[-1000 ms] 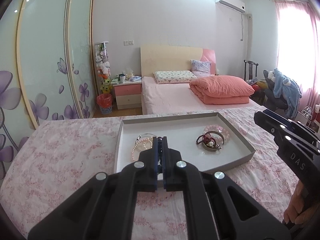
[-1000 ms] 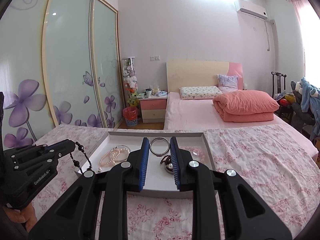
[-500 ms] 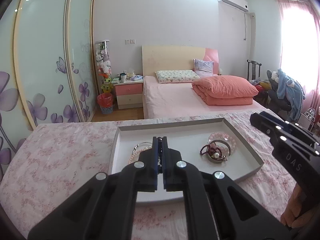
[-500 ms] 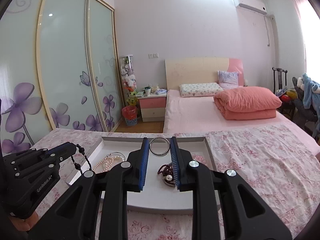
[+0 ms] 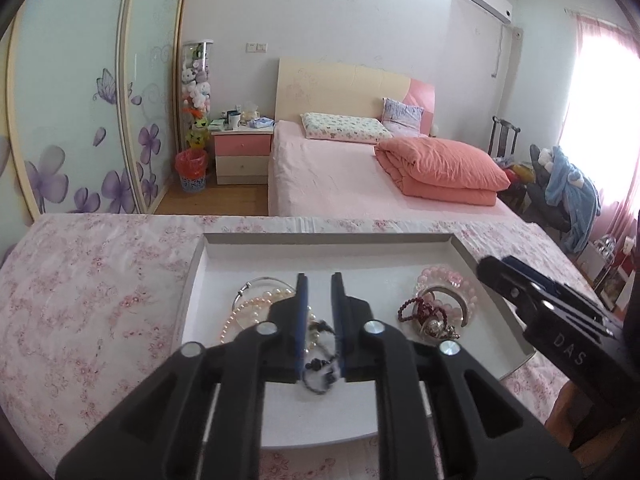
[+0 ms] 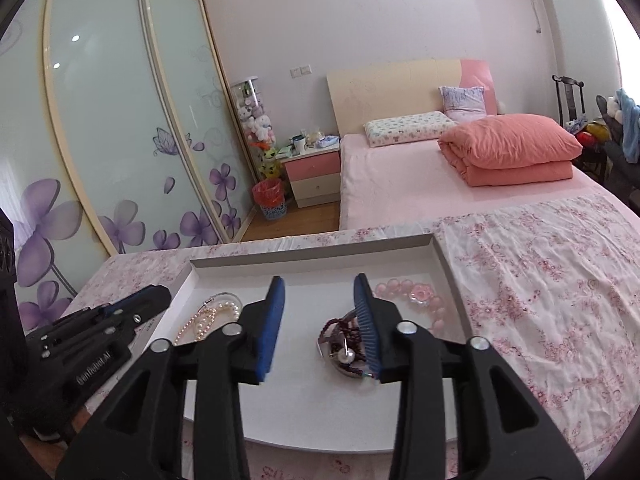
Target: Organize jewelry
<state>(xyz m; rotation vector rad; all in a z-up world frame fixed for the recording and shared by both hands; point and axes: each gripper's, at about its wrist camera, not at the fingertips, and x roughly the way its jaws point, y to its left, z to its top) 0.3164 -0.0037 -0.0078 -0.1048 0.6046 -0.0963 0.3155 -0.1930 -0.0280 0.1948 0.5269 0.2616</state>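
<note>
Left gripper (image 5: 319, 280) jaws just parted, black bead string (image 5: 320, 364) loose between ribbed blue pads. Right gripper (image 6: 319, 286) just widened, holding nothing. Beyond: pearl strand (image 5: 248, 312), pink glassy beads (image 6: 420, 296) in flat white tray (image 5: 320, 240), floral cloth (image 6: 540, 280).

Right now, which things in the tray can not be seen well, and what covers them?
- Black bead string, left wrist view: blurred between the left gripper's jaws, which have just been opening; hanging or lying, unclear.
- Pearl necklace, left wrist view: partly behind its finger.
- Dark red bead pile, right wrist view: right side behind the right gripper's finger; its jaws have just been opening, gripping nothing.
</note>
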